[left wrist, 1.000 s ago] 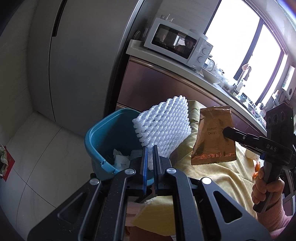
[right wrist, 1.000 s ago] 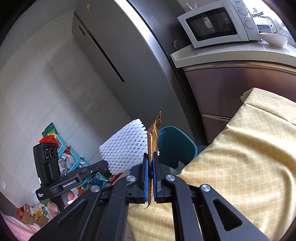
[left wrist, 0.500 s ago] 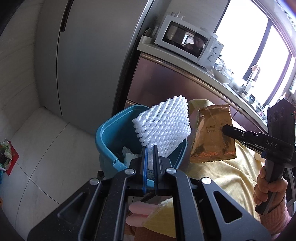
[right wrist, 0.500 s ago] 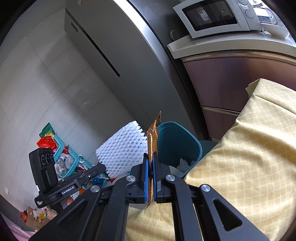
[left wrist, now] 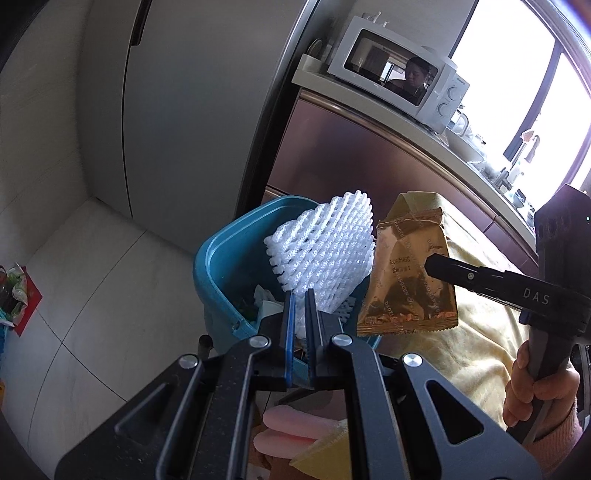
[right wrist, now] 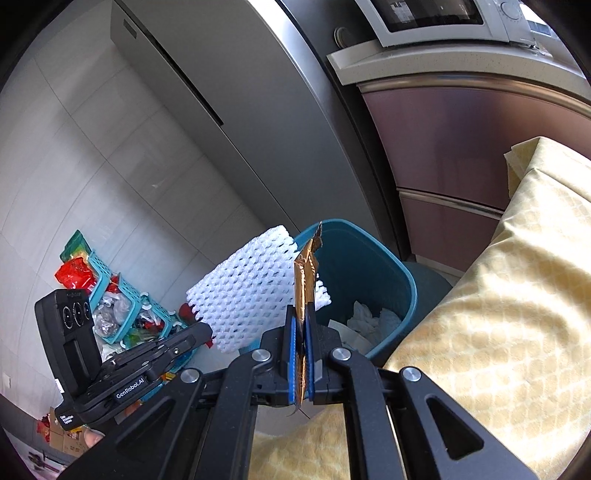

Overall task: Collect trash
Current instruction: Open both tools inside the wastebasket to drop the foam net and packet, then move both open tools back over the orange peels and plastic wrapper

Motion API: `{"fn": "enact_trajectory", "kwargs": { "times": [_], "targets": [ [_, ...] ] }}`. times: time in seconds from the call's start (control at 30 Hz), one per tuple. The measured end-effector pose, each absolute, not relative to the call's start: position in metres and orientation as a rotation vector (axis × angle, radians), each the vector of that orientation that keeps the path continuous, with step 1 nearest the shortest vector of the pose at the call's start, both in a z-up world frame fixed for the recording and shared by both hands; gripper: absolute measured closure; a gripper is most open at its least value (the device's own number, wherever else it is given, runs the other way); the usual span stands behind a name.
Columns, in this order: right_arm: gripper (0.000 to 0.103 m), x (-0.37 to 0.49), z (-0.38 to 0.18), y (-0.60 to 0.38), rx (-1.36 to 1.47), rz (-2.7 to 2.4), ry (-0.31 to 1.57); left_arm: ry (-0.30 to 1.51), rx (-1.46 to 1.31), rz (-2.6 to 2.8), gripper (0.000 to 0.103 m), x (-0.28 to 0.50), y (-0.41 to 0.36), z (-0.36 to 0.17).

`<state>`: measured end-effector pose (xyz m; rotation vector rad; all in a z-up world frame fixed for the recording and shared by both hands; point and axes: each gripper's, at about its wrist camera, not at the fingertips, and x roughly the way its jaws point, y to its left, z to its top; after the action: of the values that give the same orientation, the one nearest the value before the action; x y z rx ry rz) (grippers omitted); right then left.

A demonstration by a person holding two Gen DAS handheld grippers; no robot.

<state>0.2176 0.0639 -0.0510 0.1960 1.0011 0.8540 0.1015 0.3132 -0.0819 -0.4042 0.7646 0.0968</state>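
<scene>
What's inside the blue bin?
The blue bin holds crumpled white paper. The rest is hidden behind the white foam net and the tool's fingers.

Lower half of the teal bin (left wrist: 218, 273) hidden behind the left gripper (left wrist: 300, 306), bin contents — pale crumpled scraps — too jumbled to identify, wrapper (left wrist: 406, 273) print unreadable, microwave (right wrist: 436, 14) cut off by the top edge

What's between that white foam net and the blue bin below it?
Only air: in the left wrist view, the foam net hangs above the bin, clamped in the left gripper.
</scene>
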Motion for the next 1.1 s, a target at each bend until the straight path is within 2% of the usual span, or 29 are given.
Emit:
{"fn": "enact_trajectory", "kwargs": {
  "times": [0.2,0.63,1.1],
  "targets": [
    [0.097,0.224,-0.064,0.079,0.165,0.825,1.044,0.790,-0.403,0.118,0.097,0.120,0.313,-0.091],
    [0.087,0.224,-0.074,0.075,0.177,0.800,1.075,0.828,-0.429,0.077,0.094,0.139,0.309,-0.109],
    [0.073,0.186,-0.027,0.001,0.179,0.778,0.904,0.699,-0.318,-0.143,0.071,0.111,0.247,-0.059]
  ]
}}
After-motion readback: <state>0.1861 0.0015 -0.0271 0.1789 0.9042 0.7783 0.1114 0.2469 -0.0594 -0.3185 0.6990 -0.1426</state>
